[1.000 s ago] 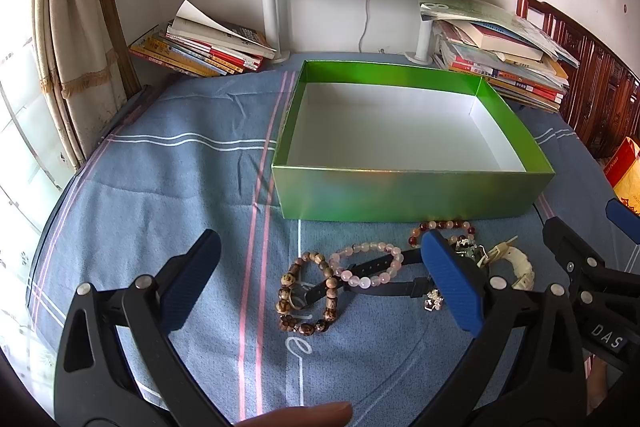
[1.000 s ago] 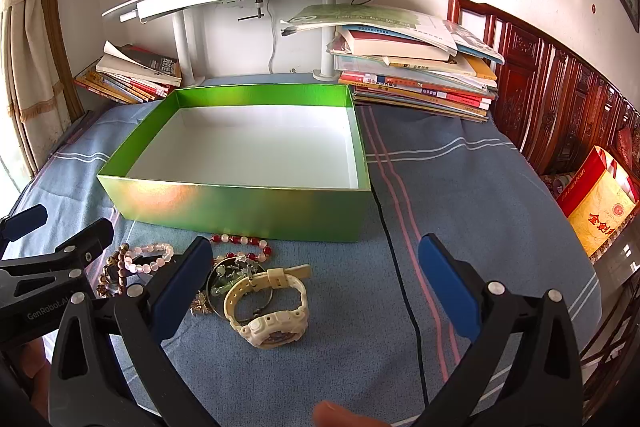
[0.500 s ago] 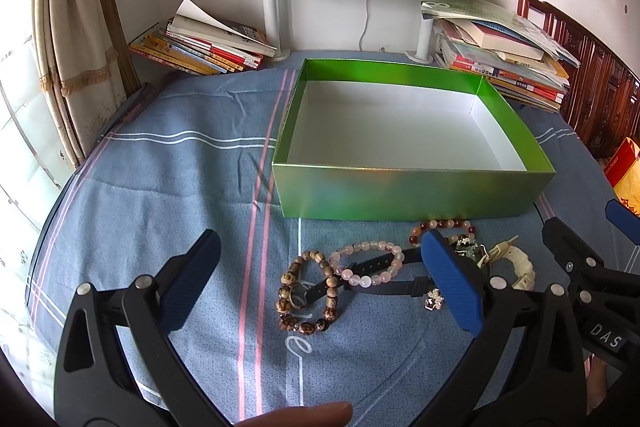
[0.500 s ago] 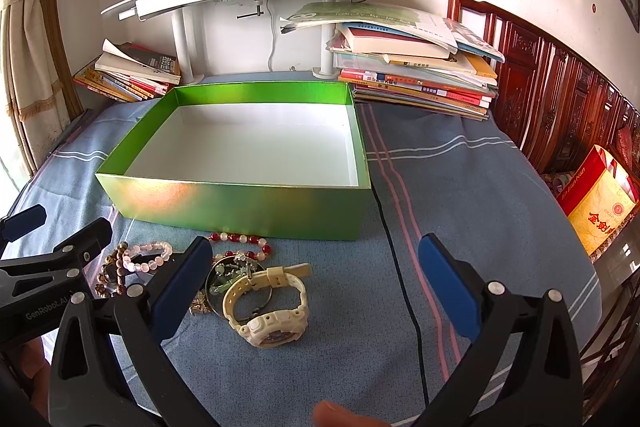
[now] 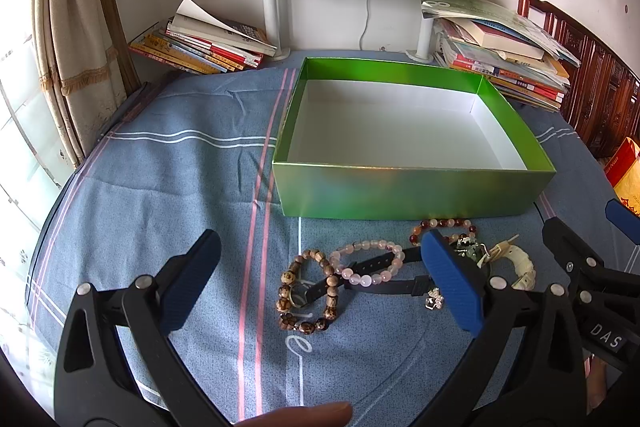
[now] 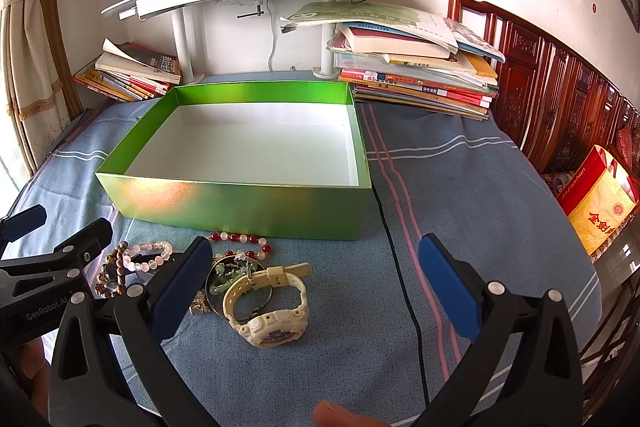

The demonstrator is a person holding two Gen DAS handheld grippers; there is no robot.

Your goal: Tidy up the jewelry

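We find almost no change over the last sec: both views match the earlier ones, box and jewelry unmoved. Left gripper (image 5: 320, 283) hangs with jaws wide apart, nothing held, above the brown bead bracelet (image 5: 306, 293), pink bead bracelet (image 5: 370, 263) and black strap (image 5: 384, 285). Right gripper (image 6: 312, 287) likewise spread, empty, over the cream watch (image 6: 272, 311); red bead bracelet (image 6: 244, 241) lies just beside the green box (image 6: 240, 205), which holds nothing. All pcs rest on the blue cloth (image 6: 460, 187). Our judgement: task not yet started; the pause suggests alignment before a first pick.
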